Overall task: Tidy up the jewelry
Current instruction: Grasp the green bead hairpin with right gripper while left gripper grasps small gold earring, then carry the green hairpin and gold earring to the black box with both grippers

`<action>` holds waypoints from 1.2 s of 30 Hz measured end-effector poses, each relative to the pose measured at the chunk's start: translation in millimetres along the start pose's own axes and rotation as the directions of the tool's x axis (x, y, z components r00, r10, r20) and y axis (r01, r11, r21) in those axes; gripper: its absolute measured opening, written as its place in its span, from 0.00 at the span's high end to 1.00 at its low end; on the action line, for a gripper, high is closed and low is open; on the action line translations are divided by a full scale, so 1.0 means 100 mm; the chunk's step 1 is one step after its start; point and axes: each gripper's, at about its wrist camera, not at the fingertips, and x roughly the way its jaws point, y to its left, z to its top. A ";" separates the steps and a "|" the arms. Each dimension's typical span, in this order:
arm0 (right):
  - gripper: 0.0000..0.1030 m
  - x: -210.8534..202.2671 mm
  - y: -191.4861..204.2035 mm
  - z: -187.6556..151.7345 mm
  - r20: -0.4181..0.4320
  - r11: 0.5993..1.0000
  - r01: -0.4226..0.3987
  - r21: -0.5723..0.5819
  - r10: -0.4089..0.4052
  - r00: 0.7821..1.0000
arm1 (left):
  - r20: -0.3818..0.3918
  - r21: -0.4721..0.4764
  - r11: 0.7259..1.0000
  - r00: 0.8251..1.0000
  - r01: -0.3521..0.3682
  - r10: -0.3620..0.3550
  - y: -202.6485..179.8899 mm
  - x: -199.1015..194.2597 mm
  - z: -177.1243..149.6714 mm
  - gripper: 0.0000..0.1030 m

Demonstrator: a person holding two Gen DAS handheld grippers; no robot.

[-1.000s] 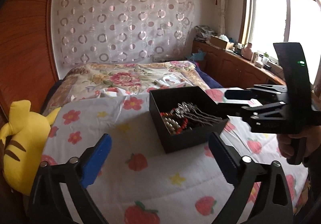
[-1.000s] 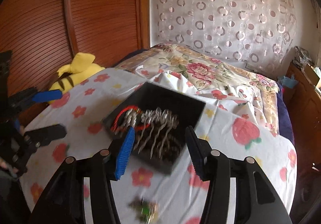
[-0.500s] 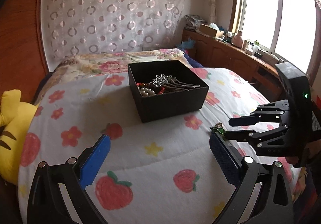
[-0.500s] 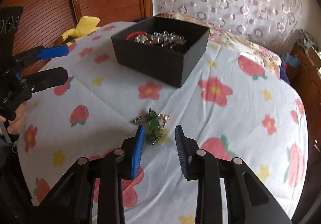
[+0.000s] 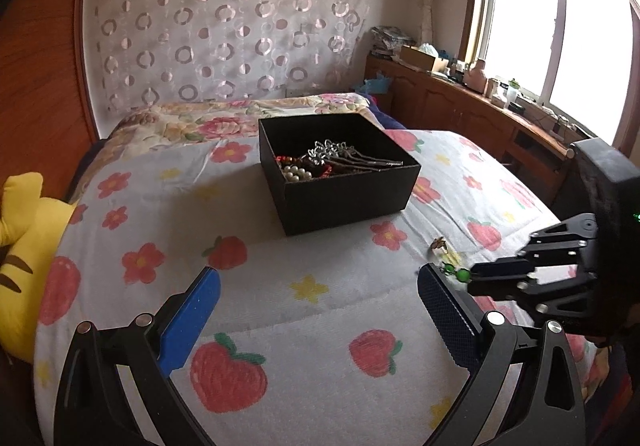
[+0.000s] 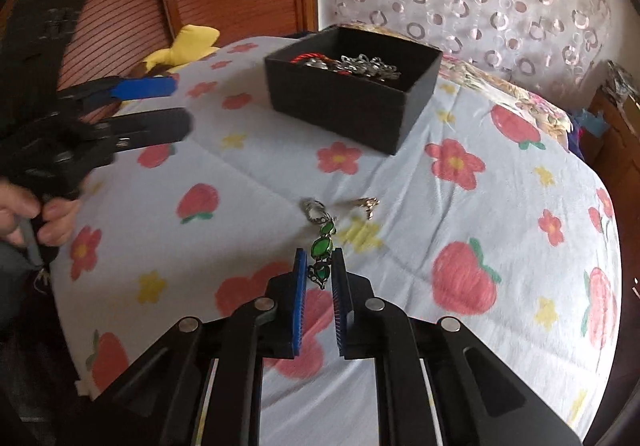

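Observation:
A green-stone bracelet (image 6: 321, 244) lies on the flowered bedspread, its near end between the blue pads of my right gripper (image 6: 319, 256). The jaws are closing and the pads touch its sides. In the left wrist view the green stones (image 5: 460, 276) show at the right gripper's tip (image 5: 476, 274). A small gold piece (image 6: 366, 204) lies just beyond the bracelet. The black box (image 6: 352, 114) further back holds silver hairpins (image 5: 348, 156), pearls and red beads. My left gripper (image 5: 318, 278) hovers open over the near bedspread with nothing between its fingers.
A yellow plush toy (image 5: 20, 214) sits at the left edge of the bed by the wooden wardrobe. A folded floral quilt (image 5: 224, 122) lies behind the box. A wooden cabinet (image 5: 460, 106) with clutter runs under the window on the right.
My right gripper came from over the black box down toward the near bed and narrowed its jaws around the green bracelet. The left gripper sank a little and stays open.

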 end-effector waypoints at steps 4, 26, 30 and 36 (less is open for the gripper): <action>0.87 -0.14 0.04 -0.05 0.022 1.000 0.007 -0.009 -0.007 1.000 | -0.015 0.001 1.000 1.000 0.005 -0.005 -0.02 0.04 -0.03 0.07; 0.87 -0.59 -0.47 -0.45 0.105 0.990 0.095 0.108 -0.107 0.989 | -0.206 0.083 0.977 0.963 0.195 -0.174 -0.78 0.79 0.24 0.49; 0.87 -0.59 -0.47 -0.44 0.110 0.990 0.093 0.108 -0.105 0.988 | -0.230 0.089 0.978 0.959 0.188 -0.164 -0.84 0.93 0.26 0.59; 0.87 -0.58 -0.45 -0.42 0.114 0.991 0.086 0.103 -0.098 0.989 | -0.232 0.099 0.976 0.958 0.195 -0.167 -0.87 0.97 0.26 0.88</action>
